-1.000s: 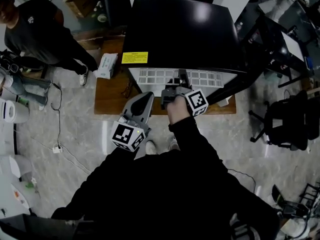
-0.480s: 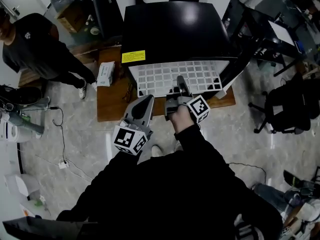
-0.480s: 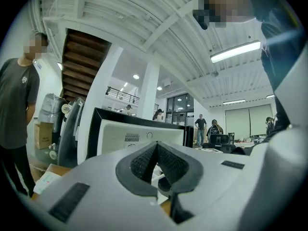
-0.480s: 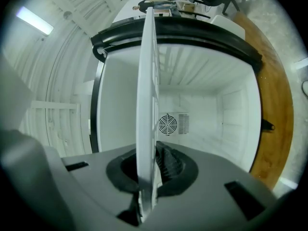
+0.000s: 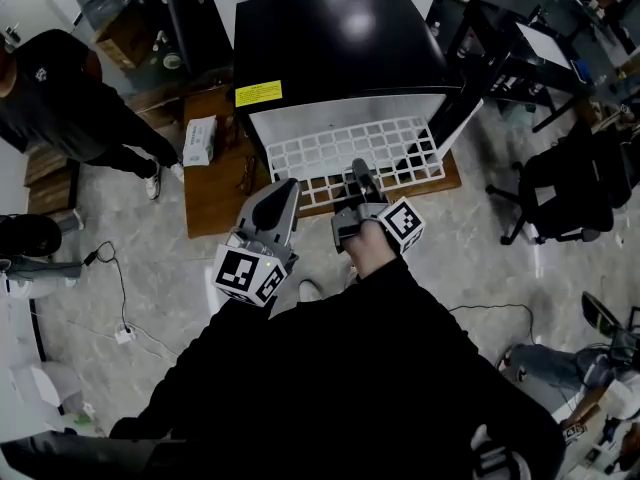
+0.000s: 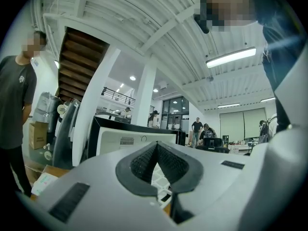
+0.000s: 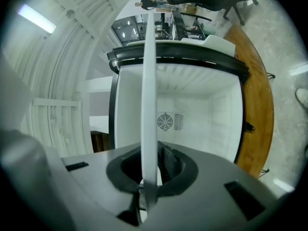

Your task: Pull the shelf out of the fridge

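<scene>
At the open front of the black fridge [image 5: 340, 48], a white wire shelf [image 5: 330, 153] sticks partway out over the wooden counter [image 5: 215, 193].

Seen from the fridge's front, the right gripper [image 5: 357, 180] has its jaws clamped on the shelf's outer edge, near the middle; its own view shows the shelf [image 7: 149, 81] edge-on, running back into the fridge's white interior [image 7: 202, 114]. The left gripper [image 5: 284, 188] hangs just off the shelf's front left corner, jaws together on nothing. A person [image 5: 60, 98] stands well to the fridge's left.

Bystander [image 5: 60, 98], office chair [image 5: 565, 183], white box [image 5: 200, 140], wooden platform [image 5: 215, 203]
</scene>
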### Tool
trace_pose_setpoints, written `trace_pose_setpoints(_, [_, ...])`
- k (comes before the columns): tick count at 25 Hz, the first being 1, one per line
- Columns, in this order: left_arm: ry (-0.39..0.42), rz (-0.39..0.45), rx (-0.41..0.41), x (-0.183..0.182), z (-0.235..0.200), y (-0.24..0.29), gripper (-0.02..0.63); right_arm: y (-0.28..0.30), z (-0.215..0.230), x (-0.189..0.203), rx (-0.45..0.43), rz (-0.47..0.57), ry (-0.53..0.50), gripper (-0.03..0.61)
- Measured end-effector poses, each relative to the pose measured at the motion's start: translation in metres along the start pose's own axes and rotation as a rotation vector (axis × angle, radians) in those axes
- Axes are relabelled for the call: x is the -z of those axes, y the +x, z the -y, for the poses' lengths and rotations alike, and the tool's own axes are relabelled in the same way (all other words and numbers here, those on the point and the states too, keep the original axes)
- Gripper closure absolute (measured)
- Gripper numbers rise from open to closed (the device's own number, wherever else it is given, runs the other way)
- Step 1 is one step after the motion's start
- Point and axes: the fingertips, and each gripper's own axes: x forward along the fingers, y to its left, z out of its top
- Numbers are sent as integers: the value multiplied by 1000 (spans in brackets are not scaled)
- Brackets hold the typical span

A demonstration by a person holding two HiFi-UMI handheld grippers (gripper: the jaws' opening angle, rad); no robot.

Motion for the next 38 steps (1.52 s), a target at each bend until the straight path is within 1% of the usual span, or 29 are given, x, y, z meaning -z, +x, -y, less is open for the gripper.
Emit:
trace_pose_setpoints(4, [-20, -5, 31, -7, -2, -1, 607, -8, -7, 5, -23, -19, -36, 549])
trace_pose_setpoints(7, [-26, -17, 40, -7, -7, 0, 607, -16, -8, 3, 0, -6, -61, 548])
trace_pose_setpoints(12, [-25, -23, 52, -7, -2, -1, 607, -42, -19, -10, -4, 22, -123, 548])
trace_pose_setpoints(15, [-23, -34, 65, -6, 0, 1, 607, -52, -26, -16, -5, 30, -187, 548])
trace_pose_setpoints(19, [-5, -45, 78, -2, 5, 2, 607, -68, -37, -21, 13, 25, -307, 548])
trace_pose_setpoints(21, [-4, -45, 84, 1, 10, 3, 607, -74, -46, -21, -4, 7, -397, 548])
trace_pose_setpoints(24, [-14, -41, 94, 2, 12, 8, 607, -80, -55, -29, 21, -30, -579, 548])
trace_pose_setpoints(26, [-11, -36, 101, 1, 13, 14, 607, -80, -65, -33, 21, -59, -686, 548])
trace_pose_setpoints(34, [-17, -25, 144, -3, 22, 33, 607, -82, -111, -44, -12, -124, -1057, 548])
trace_pose_setpoints(38, [-26, -24, 138, -2, 19, 36, 607, -77, -129, -44, -15, -176, -1229, 548])
